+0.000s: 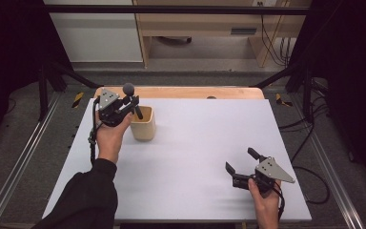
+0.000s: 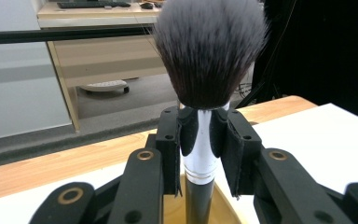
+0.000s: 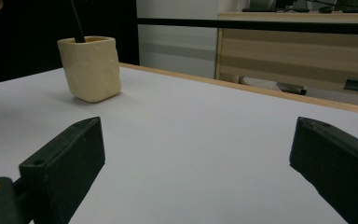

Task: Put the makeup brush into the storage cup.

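A makeup brush point(image 2: 200, 116) is held upright by its silver ferrule in the clamped jaws of the left gripper point(image 2: 201, 140), its dark handle reaching down into a cream-coloured cup point(image 1: 143, 123) at the far left of the white table point(image 1: 195, 143). The right gripper point(image 1: 240, 168) is kept low near the front right edge, its jaws spread wide and empty. The brush is judged to be at the cup's mouth, not yet released; whether it is being set in or drawn out cannot be told.
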A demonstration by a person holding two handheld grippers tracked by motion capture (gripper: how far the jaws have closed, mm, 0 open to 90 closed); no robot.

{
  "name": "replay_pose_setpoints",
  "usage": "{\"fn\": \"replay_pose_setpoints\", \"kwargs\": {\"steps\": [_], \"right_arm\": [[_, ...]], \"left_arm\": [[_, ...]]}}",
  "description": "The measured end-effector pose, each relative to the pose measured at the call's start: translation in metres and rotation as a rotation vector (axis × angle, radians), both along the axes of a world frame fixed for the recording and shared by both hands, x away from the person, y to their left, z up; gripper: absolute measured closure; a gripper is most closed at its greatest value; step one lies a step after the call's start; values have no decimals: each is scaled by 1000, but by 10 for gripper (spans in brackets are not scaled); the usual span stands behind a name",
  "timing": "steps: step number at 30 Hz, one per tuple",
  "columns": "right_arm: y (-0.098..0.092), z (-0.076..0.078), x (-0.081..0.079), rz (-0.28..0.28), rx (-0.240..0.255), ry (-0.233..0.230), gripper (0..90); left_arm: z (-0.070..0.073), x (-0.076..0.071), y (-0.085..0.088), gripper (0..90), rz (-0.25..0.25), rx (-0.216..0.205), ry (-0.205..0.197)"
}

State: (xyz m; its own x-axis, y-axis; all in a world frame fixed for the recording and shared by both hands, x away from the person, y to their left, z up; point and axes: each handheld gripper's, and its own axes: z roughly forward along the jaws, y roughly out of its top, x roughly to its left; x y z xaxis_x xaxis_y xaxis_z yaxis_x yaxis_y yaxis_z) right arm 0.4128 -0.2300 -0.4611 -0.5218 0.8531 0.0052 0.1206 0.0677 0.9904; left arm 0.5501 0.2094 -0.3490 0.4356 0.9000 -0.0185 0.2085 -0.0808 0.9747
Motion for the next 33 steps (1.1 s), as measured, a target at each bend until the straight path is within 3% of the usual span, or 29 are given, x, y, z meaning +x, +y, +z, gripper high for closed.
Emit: {"fn": "replay_pose_setpoints", "kwargs": {"steps": [33], "right_arm": [[2,-1,-1,8,-7,5,41]], "left_arm": [[-18,2,-3,703,-6,21,32]]}}
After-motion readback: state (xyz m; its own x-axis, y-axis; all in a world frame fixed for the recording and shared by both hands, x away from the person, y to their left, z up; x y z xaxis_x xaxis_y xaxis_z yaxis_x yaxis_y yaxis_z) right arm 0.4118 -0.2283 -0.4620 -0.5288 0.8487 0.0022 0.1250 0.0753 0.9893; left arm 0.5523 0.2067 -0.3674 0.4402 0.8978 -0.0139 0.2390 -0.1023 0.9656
